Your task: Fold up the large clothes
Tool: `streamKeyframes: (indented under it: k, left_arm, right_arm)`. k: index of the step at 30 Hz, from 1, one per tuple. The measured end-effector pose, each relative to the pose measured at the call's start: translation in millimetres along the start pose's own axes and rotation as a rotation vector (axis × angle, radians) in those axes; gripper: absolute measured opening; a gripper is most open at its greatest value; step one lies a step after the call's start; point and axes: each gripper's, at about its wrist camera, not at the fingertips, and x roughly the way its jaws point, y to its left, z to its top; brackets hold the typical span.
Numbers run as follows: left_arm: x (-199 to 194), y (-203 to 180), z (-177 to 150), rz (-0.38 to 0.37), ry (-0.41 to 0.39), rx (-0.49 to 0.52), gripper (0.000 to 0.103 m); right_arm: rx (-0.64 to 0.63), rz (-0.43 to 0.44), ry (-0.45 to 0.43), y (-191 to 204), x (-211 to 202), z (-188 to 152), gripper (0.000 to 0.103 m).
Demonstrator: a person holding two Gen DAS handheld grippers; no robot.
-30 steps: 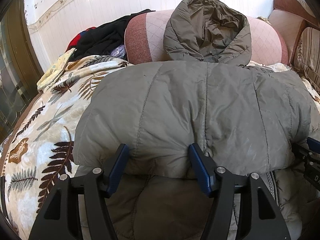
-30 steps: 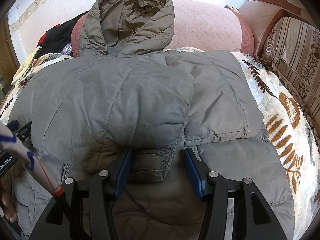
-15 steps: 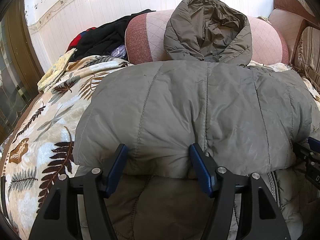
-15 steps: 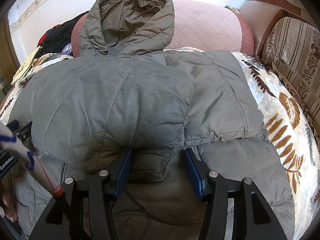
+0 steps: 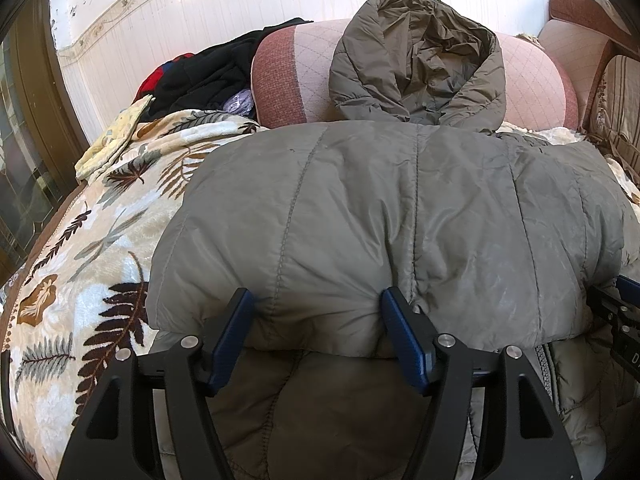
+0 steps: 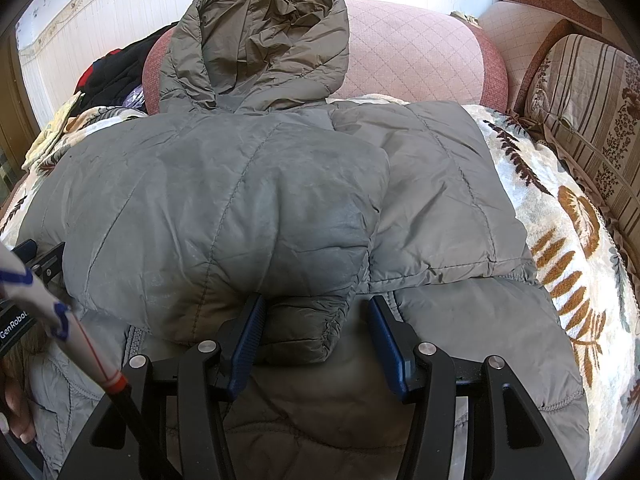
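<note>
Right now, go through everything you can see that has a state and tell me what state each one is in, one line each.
Puffer jacket: lying on the blanket, both sides folded in over the middle.
Hood: open, propped against the pink cushion.
Sleeve cuff: sits between the right gripper's jaws.
Left gripper: jaws pinch the folded edge.
Right gripper: open, one pad clear of the cuff.
Leaf-print blanket: spread flat.
Dark clothes: heaped, unfolded.

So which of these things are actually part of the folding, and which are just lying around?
Part of the job:
- grey hooded puffer jacket
- left gripper, its fingers around the jacket's folded edge
- right gripper, a sleeve cuff between its fingers

Just lying about:
- leaf-patterned blanket under the jacket
- pink bolster cushion
- pile of dark clothes
- striped cushion
</note>
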Motion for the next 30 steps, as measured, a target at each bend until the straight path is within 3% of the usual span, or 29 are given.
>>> streamKeyframes:
  k: [8,17,24,30]
  left_arm:
    - [-5.7,8.9,1.7,-0.020,-0.025,-0.023,0.067]
    - [-23.1,5.3,6.9,-0.091,-0.096,-0.029,0.067]
    - [-8.5,-16.6,-0.9,-0.073,-0.033,0.069,0.070]
    - [-6.7,-18.0,-3.0,-0.069,-0.027,0.072,0.072]
  right_arm:
    - [-0.012,-0.012,-0.005,2.4,-2.3,0.1,0.058]
    - [-0.018,-0.016,-0.006,3.9,-2.2,-0.1,0.058]
    - [-0.021,-0.020,-0.007,3.5,-2.4,-0.6,0.059]
    - [-0.019,-0.022,-0.009,2.6,-3.1,-0.7,0.061]
